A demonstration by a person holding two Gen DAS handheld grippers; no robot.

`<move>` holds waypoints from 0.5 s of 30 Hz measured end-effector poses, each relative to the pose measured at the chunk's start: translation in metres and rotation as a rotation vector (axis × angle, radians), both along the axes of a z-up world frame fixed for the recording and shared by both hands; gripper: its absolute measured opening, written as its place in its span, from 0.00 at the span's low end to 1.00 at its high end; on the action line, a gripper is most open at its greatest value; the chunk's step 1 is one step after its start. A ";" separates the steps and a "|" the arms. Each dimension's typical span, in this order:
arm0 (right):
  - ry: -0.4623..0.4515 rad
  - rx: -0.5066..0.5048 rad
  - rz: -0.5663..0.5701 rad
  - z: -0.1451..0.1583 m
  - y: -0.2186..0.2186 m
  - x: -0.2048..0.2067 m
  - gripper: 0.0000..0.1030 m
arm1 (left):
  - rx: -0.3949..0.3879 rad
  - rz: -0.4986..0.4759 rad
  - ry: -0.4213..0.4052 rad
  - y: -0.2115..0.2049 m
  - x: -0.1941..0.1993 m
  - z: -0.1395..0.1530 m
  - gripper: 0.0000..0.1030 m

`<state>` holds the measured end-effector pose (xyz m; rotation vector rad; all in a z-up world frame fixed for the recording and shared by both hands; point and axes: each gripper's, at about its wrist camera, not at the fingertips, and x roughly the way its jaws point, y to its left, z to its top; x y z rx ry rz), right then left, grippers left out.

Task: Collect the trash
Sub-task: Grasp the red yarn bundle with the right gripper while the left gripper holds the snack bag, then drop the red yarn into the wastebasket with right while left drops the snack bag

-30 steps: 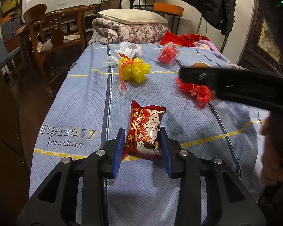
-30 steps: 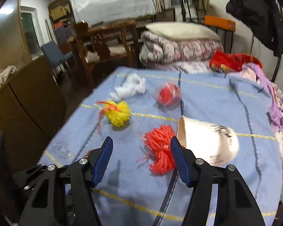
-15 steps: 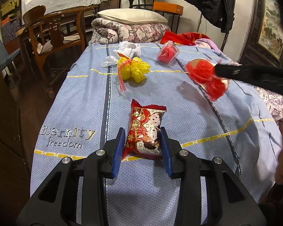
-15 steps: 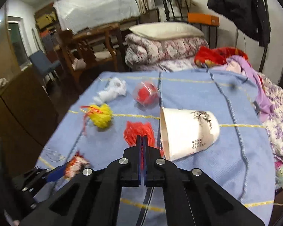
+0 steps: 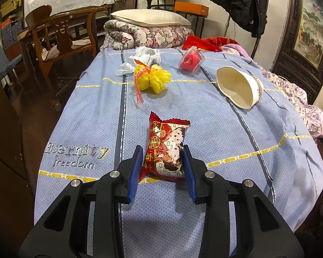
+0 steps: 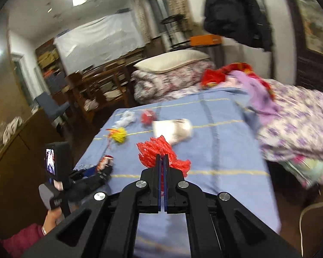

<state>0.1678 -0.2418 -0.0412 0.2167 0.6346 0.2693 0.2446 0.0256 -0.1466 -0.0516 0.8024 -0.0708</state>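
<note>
A: How do the fingers stand?

B: The left gripper (image 5: 161, 167) has its blue pads partly closed against both sides of the red snack packet (image 5: 166, 148), which lies on the bed cover (image 5: 204, 129) near its front edge. The right gripper (image 6: 162, 163) is clamped nearly flat on the red mesh wad (image 6: 159, 150), and that wad hangs clear of the cover.

A: So how much of the trash is collected?

B: Two pieces are in hand, as I read it; nothing shows where they are meant to go, since no bin is in view. Left on the cover are the yellow mesh wad (image 5: 151, 78) and the white tissue (image 5: 145, 57) toward the far left corner, and the clear pouch (image 5: 191, 59) with red inside by the far edge.

A: And the cup?

B: The paper cup (image 5: 239, 88) lies on its side toward the right edge, mouth facing the front. I'd guess it counts as trash too.
</note>
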 end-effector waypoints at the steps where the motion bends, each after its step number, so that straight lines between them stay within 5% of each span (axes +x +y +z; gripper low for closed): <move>1: 0.004 0.008 -0.032 0.001 -0.016 -0.012 0.02 | -0.020 -0.001 0.003 0.002 -0.001 0.000 0.38; 9: 0.045 0.003 -0.200 -0.013 -0.103 -0.080 0.02 | -0.085 -0.053 0.023 0.005 -0.039 0.011 0.35; 15: 0.138 0.043 -0.277 -0.046 -0.154 -0.100 0.02 | -0.075 -0.154 -0.031 -0.034 -0.076 0.049 0.35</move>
